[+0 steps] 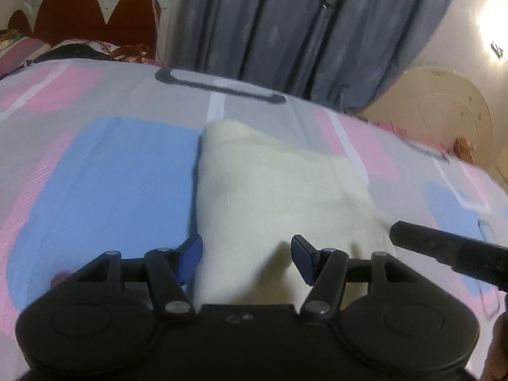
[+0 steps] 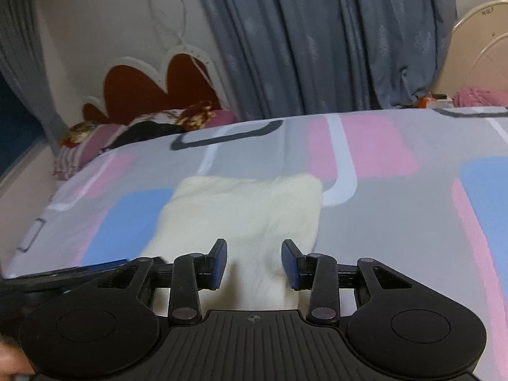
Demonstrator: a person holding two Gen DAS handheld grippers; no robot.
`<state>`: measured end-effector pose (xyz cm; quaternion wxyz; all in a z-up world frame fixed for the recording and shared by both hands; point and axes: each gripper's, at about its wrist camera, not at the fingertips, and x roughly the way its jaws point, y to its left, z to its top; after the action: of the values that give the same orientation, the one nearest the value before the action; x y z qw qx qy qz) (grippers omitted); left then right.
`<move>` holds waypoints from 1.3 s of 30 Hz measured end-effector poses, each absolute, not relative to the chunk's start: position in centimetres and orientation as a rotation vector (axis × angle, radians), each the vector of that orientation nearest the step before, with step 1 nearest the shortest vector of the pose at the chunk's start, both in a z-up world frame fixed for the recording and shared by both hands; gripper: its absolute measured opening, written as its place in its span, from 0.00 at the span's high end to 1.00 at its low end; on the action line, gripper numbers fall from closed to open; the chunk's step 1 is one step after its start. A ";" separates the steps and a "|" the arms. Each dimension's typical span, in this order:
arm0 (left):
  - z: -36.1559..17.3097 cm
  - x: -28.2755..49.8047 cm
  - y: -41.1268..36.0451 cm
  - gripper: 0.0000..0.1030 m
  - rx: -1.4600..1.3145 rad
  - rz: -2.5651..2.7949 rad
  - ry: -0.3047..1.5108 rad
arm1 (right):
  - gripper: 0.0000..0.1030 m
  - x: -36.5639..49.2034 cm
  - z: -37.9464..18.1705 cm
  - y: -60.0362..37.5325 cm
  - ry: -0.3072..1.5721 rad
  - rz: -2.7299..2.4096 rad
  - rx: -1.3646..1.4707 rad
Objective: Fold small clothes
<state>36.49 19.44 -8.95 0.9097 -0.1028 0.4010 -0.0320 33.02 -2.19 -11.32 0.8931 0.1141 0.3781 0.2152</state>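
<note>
Black grippers (image 1: 247, 255) with blue fingers (image 1: 192, 254), silver screws.

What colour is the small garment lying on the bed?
Cream, plain with no print. The garment shows best in the right wrist view.

— Where does the garment (image 1: 279, 187) sit?
— Flat on the bed (image 1: 104, 184), near its middle. Left gripper (image 1: 247, 258) just above the near edge; the cloth's left border runs close by its left-hand finger.
— And the other?
— Right gripper (image 2: 254, 263) above the same near edge, toward the cloth's right side; in the left wrist view it enters from the right.
— Behind?
— Pillows (image 2: 143, 127) at the far left end against the headboard (image 2: 152, 85). Curtain (image 2: 317, 38) behind the bed. Fan (image 1: 444, 111) off the far right corner.
</note>
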 end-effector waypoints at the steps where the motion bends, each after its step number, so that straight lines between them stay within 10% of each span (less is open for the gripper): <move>1: -9.3 36.1 19.2 0.40 -0.203 -0.066 0.834 | 0.62 32.1 -11.4 -2.2 0.787 0.442 0.235; 23: -11.7 32.5 17.9 0.32 -0.120 -0.075 0.895 | 0.62 27.6 -16.5 -1.9 0.937 0.247 0.172; 31: -12.0 32.9 17.4 0.00 -0.078 -0.063 0.925 | 0.61 26.5 -16.6 -2.2 0.940 0.205 0.180; 39: -12.1 33.1 16.9 0.00 -0.075 -0.009 0.949 | 0.60 26.7 -16.9 -2.8 0.943 0.227 0.181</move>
<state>33.10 16.87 -12.09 0.8889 -0.0363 0.4567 -0.0044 26.69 -2.79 -16.87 0.8807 0.0869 0.4527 0.1092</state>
